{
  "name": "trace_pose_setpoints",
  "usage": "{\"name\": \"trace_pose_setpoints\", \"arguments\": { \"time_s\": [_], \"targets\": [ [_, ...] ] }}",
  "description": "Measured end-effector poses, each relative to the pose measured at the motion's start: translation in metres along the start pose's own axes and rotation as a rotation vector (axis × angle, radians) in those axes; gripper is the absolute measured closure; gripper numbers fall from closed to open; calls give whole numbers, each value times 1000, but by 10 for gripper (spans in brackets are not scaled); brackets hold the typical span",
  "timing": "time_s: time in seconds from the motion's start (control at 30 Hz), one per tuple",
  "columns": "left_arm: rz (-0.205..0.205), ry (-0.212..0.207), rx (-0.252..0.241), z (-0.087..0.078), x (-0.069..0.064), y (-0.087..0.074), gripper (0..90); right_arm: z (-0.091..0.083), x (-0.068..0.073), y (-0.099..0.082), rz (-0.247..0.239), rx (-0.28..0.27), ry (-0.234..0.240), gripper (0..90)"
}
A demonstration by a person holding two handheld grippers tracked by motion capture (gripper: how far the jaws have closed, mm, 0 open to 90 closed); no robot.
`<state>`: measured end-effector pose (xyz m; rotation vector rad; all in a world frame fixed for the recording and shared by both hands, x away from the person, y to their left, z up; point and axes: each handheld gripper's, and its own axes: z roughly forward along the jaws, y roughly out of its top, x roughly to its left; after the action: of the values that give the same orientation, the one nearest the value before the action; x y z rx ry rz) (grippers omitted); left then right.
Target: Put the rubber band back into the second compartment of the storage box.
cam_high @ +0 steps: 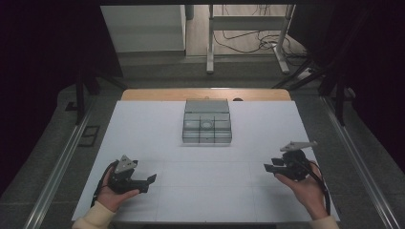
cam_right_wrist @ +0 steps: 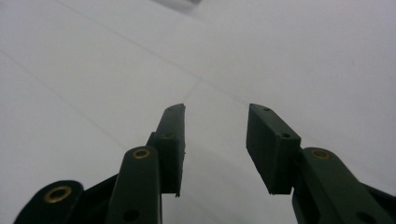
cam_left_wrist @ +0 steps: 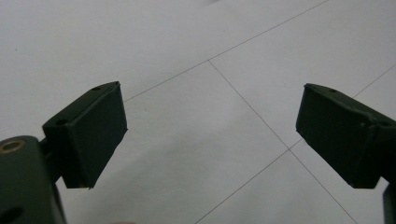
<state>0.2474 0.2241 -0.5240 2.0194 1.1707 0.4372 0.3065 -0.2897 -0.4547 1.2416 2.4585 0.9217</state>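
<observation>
A white tabletop (cam_high: 157, 143) seen from above, marked with thin grid lines. At its far middle stands a grey, see-through plastic organiser box (cam_high: 207, 122) with small compartments; one middle cell seems to hold a small round item, too small to identify.

At the near left edge, a hand holds the left gripper (cam_high: 150, 179), its black fingers (cam_left_wrist: 86, 133) spread wide apart and holding nothing, with bare tabletop between them. At the near right edge, the other hand holds the right gripper (cam_high: 268, 167), its fingers (cam_right_wrist: 172, 144) parted more narrowly and also empty. Both grippers point inward and sit well apart from the box.

The box looks light, rigid and smooth-walled, so it will probably slide easily on the tabletop and could slip out of a pinch. It is likely too wide for one gripper to span, so the surest hold would be on an outer wall or a thin divider, one finger inside a cell and one outside. Squeezing gently seems wise, as thin plastic may flex or crack.
</observation>
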Motion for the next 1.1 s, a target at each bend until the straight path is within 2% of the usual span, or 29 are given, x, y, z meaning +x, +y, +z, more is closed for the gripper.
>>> {"name": "trace_pose_setpoints", "arguments": {
  "time_s": [0.1, 0.2, 0.4, 0.5, 0.73, 0.9, 1.1],
  "targets": [
    [2, 1, 2, 0, 0, 1, 93, -7, 0, -15, 20, -4, -2, 576],
    [4, 1, 2, 1, 0, 1, 93, -9, 0, -21, 22, -8, -7, 579],
    [3, 3, 3, 1, 1, 1, 92, 4, -1, -24, 17, -22, 7, 579],
    [4, 4, -2, 1, 1, 1, 92, 13, -4, -30, 20, -37, 0, 576],
    [5, 6, -5, 0, 1, 1, 92, 16, -13, -49, 25, -67, 9, 577],
    [5, 6, -8, 0, 2, 1, 93, 15, -12, -49, 0, -95, 23, 574],
    [7, 5, -8, 0, 2, 1, 93, 18, -14, -49, -1, -102, 36, 573]
  ]
}}
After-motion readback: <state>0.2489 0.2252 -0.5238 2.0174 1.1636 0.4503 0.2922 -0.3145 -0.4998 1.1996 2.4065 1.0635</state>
